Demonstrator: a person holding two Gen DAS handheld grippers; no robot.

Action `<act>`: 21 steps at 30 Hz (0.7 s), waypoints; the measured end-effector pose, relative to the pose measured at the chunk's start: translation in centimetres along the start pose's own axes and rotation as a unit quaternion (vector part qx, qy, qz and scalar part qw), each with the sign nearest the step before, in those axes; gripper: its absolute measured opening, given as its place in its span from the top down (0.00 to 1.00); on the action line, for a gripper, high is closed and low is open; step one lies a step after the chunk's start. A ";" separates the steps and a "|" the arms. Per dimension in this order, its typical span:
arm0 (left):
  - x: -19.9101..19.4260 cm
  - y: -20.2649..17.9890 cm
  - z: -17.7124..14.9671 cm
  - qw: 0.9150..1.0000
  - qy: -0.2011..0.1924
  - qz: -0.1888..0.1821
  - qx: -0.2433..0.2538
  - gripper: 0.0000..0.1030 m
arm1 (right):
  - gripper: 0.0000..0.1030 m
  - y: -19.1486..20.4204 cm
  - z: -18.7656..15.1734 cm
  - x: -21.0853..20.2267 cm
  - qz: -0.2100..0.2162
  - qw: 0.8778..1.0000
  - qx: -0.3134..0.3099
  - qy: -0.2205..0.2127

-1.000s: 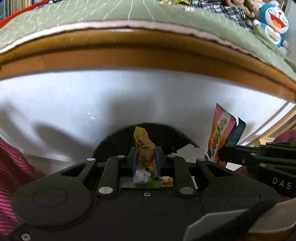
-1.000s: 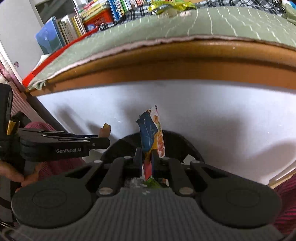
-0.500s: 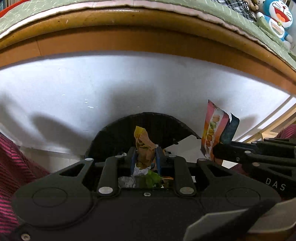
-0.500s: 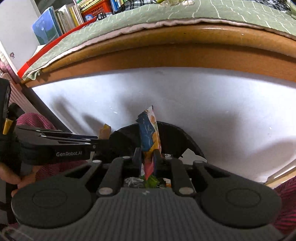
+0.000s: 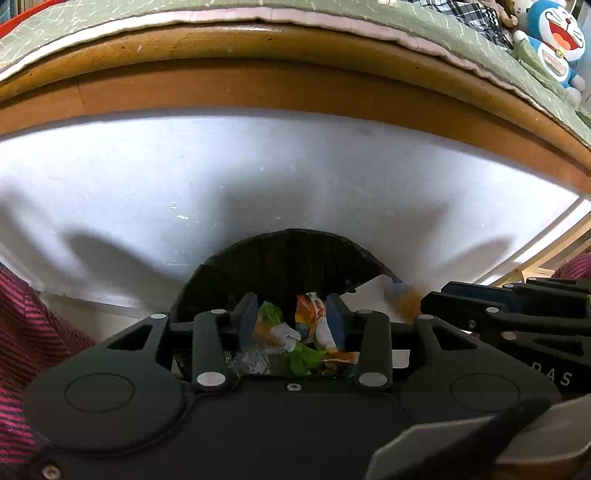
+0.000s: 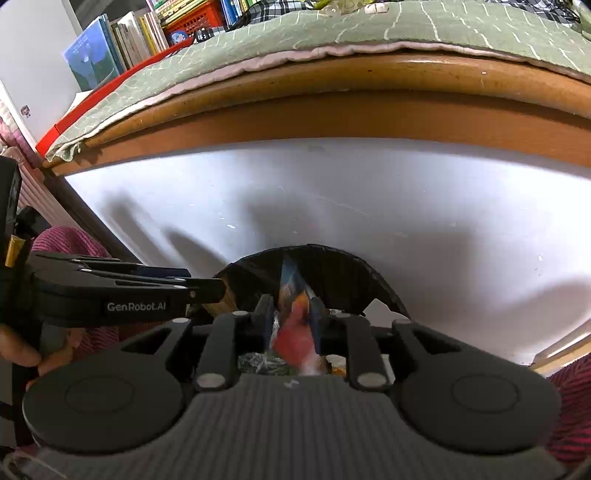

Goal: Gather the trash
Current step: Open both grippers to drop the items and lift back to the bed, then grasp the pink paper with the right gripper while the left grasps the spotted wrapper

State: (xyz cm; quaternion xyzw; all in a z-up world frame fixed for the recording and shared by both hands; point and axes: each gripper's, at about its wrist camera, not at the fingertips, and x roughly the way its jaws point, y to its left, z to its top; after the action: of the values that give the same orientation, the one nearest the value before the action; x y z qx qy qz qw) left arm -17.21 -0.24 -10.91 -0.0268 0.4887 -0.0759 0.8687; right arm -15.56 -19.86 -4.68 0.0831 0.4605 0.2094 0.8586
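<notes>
A black bin (image 5: 288,254) stands against the white bed base, right below both grippers. My left gripper (image 5: 291,312) hangs over it, open, with nothing between its blue pads (image 5: 248,317). Crumpled orange, green and foil wrappers (image 5: 306,325) lie in the bin beneath it. In the right wrist view the bin (image 6: 332,262) shows the same way. My right gripper (image 6: 290,306) has its fingers parted, and the blue and red snack wrapper (image 6: 295,332) is a blur low between them. From the left wrist view that wrapper (image 5: 404,301) is a smear at the right gripper's tip (image 5: 430,304).
A wooden bed frame (image 5: 295,88) with a green quilt (image 6: 369,33) overhangs the bin. Books (image 6: 122,44) stand at the far left and a blue plush toy (image 5: 554,40) at the far right. A hand (image 6: 22,354) and a striped magenta sleeve (image 5: 22,332) are close by.
Both grippers have moved down over the bin. The left one opened and its orange wrapper dropped in. The right one's fingers have parted and its wrapper has slid down.
</notes>
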 end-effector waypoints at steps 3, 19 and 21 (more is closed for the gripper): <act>-0.2 0.0 0.1 1.000 -0.002 0.004 -0.001 0.56 | 0.55 0.0 0.1 -0.2 0.001 1.000 0.000 -0.003; -8.9 -0.3 6.1 0.988 -0.140 -0.043 0.044 0.36 | 0.41 0.2 5.7 -6.4 -0.023 0.992 -0.044 -0.117; -10.3 -0.7 7.5 0.983 -0.168 -0.053 0.055 0.29 | 0.40 0.3 6.8 -7.2 -0.029 0.988 -0.056 -0.138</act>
State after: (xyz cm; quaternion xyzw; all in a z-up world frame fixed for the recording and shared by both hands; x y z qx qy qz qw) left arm -16.17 0.52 1.81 -0.0174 0.3284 -0.1426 0.9335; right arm -13.56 -22.39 4.73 0.0494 0.3269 0.1960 0.9232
